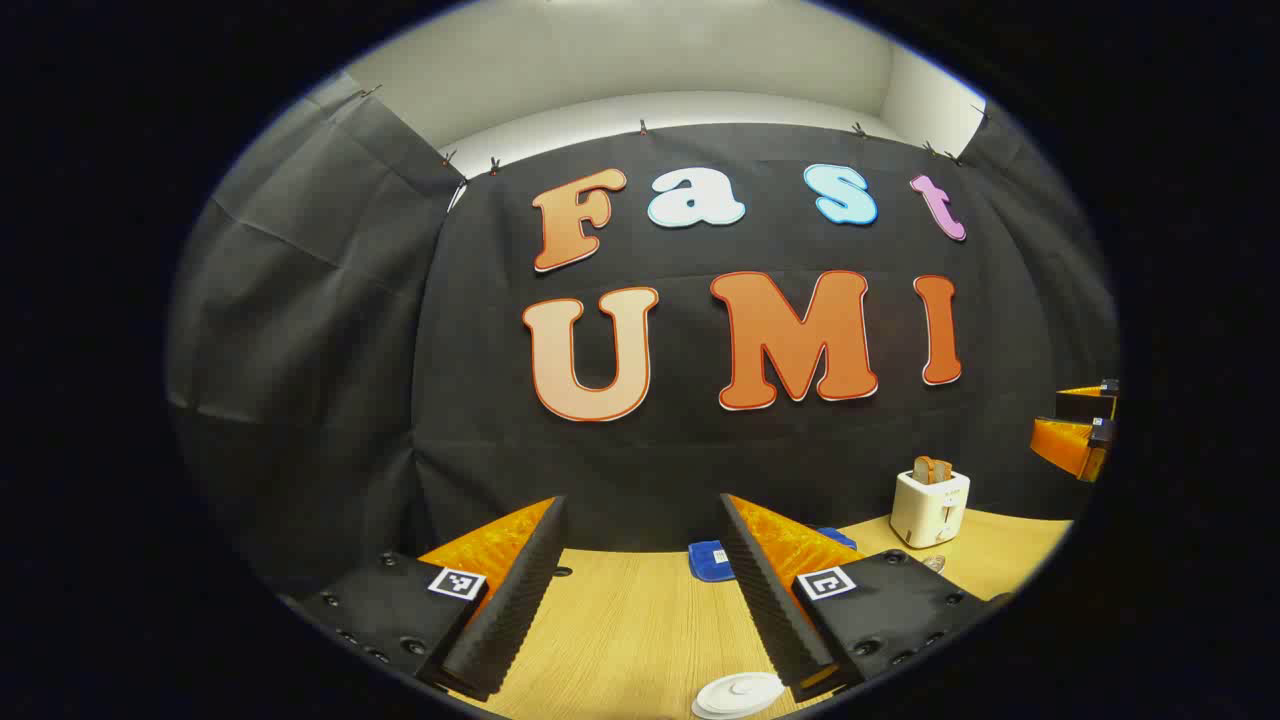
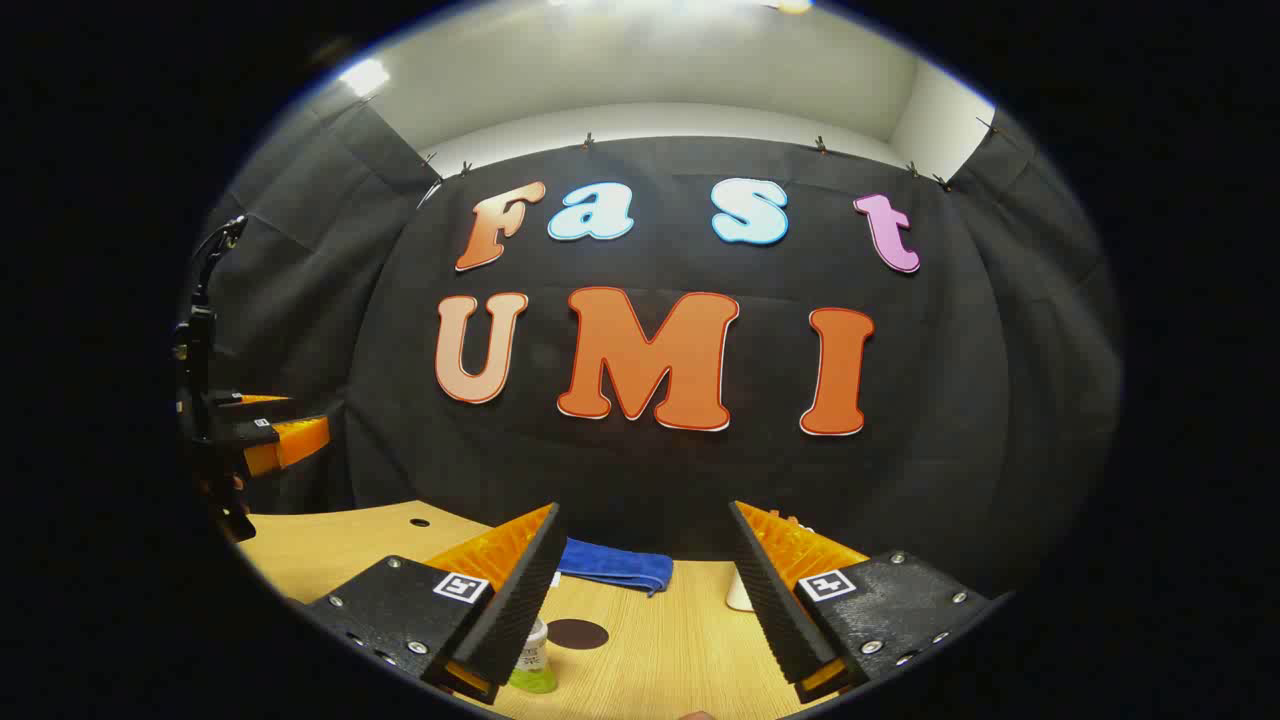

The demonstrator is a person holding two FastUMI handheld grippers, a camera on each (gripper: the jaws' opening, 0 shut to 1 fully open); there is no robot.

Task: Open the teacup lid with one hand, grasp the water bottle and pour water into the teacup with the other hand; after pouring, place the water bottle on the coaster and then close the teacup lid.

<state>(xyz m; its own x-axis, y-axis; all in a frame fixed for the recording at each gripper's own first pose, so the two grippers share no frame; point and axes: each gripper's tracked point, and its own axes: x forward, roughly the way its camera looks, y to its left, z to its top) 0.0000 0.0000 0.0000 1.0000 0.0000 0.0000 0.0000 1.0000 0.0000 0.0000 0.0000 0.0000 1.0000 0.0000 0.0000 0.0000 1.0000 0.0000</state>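
Note:
In the left gripper view, the white teacup lid (image 1: 738, 693) lies low at the bottom edge, just inside my right-hand finger; the cup under it is hidden. My left gripper (image 1: 640, 500) is held above the table, open, nothing between its fingers. In the right gripper view, the water bottle (image 2: 535, 660), with a greenish lower part, stands half hidden behind my left-hand finger. A dark round coaster (image 2: 578, 633) lies flat just right of it. My right gripper (image 2: 643, 507) is open and holds nothing. Each gripper appears at the edge of the other's view: right gripper (image 1: 1085, 430), left gripper (image 2: 265, 430).
A white toaster (image 1: 930, 505) with bread in its slot stands on the wooden table (image 1: 640, 620) at the right. A folded blue cloth (image 1: 712, 560) (image 2: 612, 565) lies by the back wall. A small white object (image 2: 740, 595) peeks out behind my right gripper's finger.

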